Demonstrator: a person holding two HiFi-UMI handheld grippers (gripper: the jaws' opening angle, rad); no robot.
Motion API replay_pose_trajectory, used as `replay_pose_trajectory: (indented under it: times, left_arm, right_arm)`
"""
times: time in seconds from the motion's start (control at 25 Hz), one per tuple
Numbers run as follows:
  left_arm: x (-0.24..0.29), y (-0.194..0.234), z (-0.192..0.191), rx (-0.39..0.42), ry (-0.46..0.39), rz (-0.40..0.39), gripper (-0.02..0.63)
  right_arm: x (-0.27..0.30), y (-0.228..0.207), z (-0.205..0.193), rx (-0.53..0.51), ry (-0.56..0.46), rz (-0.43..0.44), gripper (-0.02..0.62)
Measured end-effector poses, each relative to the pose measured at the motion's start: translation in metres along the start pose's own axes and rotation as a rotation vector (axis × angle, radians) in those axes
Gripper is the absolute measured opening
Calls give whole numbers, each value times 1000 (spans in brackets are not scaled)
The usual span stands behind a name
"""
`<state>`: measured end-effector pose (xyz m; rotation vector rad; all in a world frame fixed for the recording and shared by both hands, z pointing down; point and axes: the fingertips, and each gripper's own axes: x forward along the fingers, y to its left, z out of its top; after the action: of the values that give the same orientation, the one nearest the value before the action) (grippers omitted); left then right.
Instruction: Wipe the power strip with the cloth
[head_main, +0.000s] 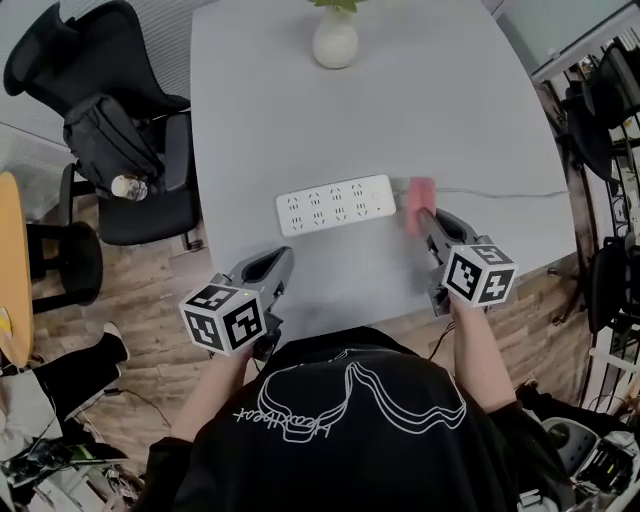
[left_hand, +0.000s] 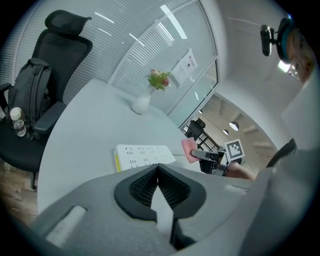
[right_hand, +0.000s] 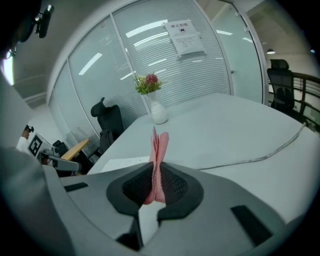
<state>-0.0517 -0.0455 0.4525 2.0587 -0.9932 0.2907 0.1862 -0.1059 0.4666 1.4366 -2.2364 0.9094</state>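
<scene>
A white power strip (head_main: 335, 204) lies flat on the grey table (head_main: 450, 120), its cord (head_main: 500, 193) running off to the right. The strip shows in the left gripper view (left_hand: 144, 154) and, partly hidden, in the right gripper view (right_hand: 120, 162). My right gripper (head_main: 425, 218) is shut on a folded pink cloth (head_main: 420, 203), held just off the strip's right end. The cloth (right_hand: 159, 150) stands up between the jaws. My left gripper (head_main: 283, 258) is shut on nothing, near the table's front edge, short of the strip.
A white vase (head_main: 335, 40) with flowers stands at the table's far side. A black office chair (head_main: 110, 130) with a backpack and a bottle (head_main: 130, 187) is left of the table. An orange table edge (head_main: 12, 270) is at far left.
</scene>
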Motion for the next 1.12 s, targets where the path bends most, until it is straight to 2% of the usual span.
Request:
replay_pose_trajectory:
  times: [0.32, 0.48, 0.56, 0.68, 0.8, 0.92, 1.12]
  left_arm:
    - [-27, -82, 0, 83, -120, -5, 12]
    - [-36, -123, 1, 137, -158, -16, 12]
    - [-46, -144, 6, 173, -199, -26, 12]
    - [-65, -178, 12, 234, -275, -35, 12]
    - [-82, -210, 10, 293, -311, -51, 12]
    - [-94, -232, 5, 346, -331, -55, 12]
    - [-110, -265, 2, 392, -371, -75, 12]
  right_arm:
    - [-85, 57, 25, -76, -194, 273, 41]
    - [-129, 81, 36, -144, -291, 371, 40]
    - [-148, 98, 37, -182, -313, 447, 40]
    - [-176, 122, 30, -233, -289, 545, 38]
    - [-202, 128, 31, -257, -301, 538, 38]
    - [-228, 130, 34, -267, -357, 536, 38]
    - [-261, 141, 25, -333, -377, 548, 35]
